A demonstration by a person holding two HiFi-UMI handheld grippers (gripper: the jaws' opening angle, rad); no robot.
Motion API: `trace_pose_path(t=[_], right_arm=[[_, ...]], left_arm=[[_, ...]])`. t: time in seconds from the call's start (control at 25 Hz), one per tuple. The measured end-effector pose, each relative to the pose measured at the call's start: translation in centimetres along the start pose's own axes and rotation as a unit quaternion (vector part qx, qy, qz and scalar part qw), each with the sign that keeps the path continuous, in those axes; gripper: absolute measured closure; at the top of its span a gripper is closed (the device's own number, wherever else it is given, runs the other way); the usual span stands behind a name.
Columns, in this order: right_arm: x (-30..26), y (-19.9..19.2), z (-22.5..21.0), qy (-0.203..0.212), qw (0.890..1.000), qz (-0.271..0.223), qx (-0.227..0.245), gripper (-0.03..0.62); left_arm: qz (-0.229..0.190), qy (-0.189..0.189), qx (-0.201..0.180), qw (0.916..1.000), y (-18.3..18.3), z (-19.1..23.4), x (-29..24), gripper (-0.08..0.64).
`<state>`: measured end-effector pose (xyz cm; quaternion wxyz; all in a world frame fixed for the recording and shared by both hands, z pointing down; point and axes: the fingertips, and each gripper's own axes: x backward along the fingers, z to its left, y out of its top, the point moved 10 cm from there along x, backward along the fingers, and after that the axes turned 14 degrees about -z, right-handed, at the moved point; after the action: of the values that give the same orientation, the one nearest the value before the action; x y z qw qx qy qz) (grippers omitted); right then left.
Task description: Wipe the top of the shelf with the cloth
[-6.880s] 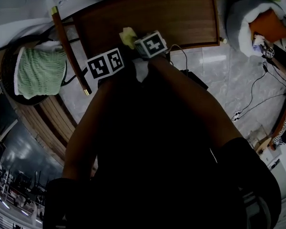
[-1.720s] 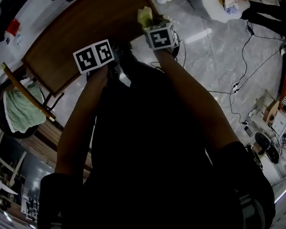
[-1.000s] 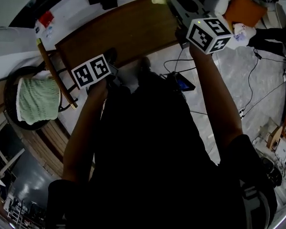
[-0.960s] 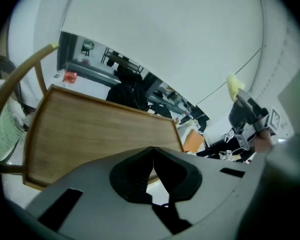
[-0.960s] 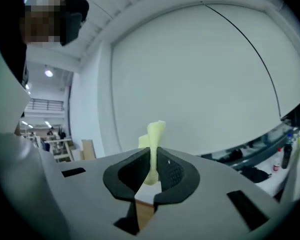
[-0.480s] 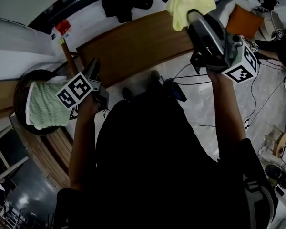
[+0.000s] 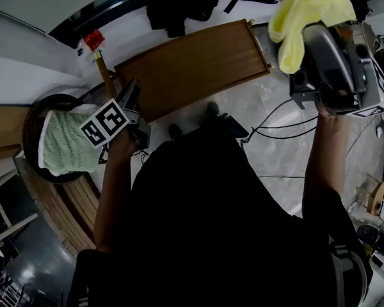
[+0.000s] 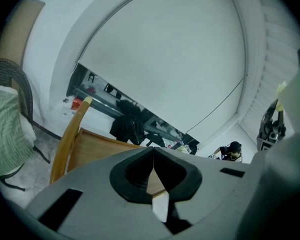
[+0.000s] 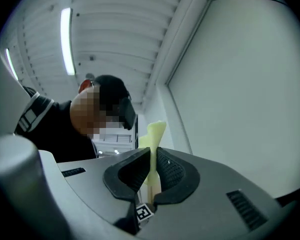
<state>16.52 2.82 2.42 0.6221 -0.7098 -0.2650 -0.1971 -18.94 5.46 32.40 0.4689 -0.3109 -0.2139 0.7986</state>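
Right gripper (image 9: 152, 170): jaws clamped on pale yellow cloth (image 7: 310, 11), held aloft, right of and apart from brown wooden shelf top (image 7: 192, 66). In head view the cloth hides the jaw tips. Left gripper (image 8: 153, 170): jaws together, empty, near shelf's left end.

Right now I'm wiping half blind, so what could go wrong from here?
The right gripper pinches only a thin fold of the cloth, so it may slip out once dragged. The cloth is off past the end of the shelf, so lowering could miss it. Cables lie by your feet.
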Motion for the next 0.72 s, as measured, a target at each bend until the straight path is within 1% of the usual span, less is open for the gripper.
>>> trace_pose_path(t=[0.04,0.08,0.16,0.2,0.24,0.32,0.4,0.44,0.56,0.64,0.72], right_arm=[[-1.1,0.1,0.3,0.006,0.999,0.028,0.015,0.549],[-1.8,0.0,0.4,0.01,0.999,0.038,0.025,0.549],[-2.2,-0.3,0.5,0.006,0.998,0.039,0.04,0.549],[-2.0,-0.5,0.6,-0.001,0.998,0.039,0.048,0.549],[-1.7,-0.8,0.7,-0.009,0.998,0.039,0.054,0.549],[-1.1,-1.6,0.8,-0.025,0.997,0.038,0.058,0.549],[-0.6,-2.5,0.8,-0.039,0.997,0.04,0.055,0.549],[-0.3,-3.0,0.8,-0.045,0.997,0.043,0.052,0.549],[0.6,-4.6,0.4,-0.063,0.995,0.06,0.042,0.549],[0.8,-6.1,0.3,-0.068,0.994,0.077,0.039,0.549],[0.8,-7.7,0.3,-0.07,0.991,0.103,0.042,0.549]], left_arm=[[-0.002,-0.01,-0.003,0.9999,0.4,-0.4,-0.1,0.549],[-0.006,-0.023,-0.008,0.9997,0.9,-0.9,-0.2,0.549],[-0.015,-0.058,-0.025,0.9979,1.9,-2.0,-0.3,0.549],[-0.021,-0.082,-0.036,0.9958,2.4,-2.7,-0.2,0.549],[-0.029,-0.109,-0.049,0.9925,3.0,-3.4,-0.1,0.549],[-0.048,-0.162,-0.079,0.9825,4.4,-4.9,0.4,0.549],[-0.068,-0.211,-0.111,0.9689,5.8,-6.4,1.1,0.549],[-0.076,-0.235,-0.126,0.9607,6.5,-7.2,1.5,0.549],[-0.1,-0.308,-0.166,0.9315,8.5,-9.7,2.7,0.549],[-0.114,-0.343,-0.182,0.9145,9.4,-11.2,3.5,0.549],[-0.122,-0.369,-0.2,0.8993,10.0,-12.5,4.4,0.549]])
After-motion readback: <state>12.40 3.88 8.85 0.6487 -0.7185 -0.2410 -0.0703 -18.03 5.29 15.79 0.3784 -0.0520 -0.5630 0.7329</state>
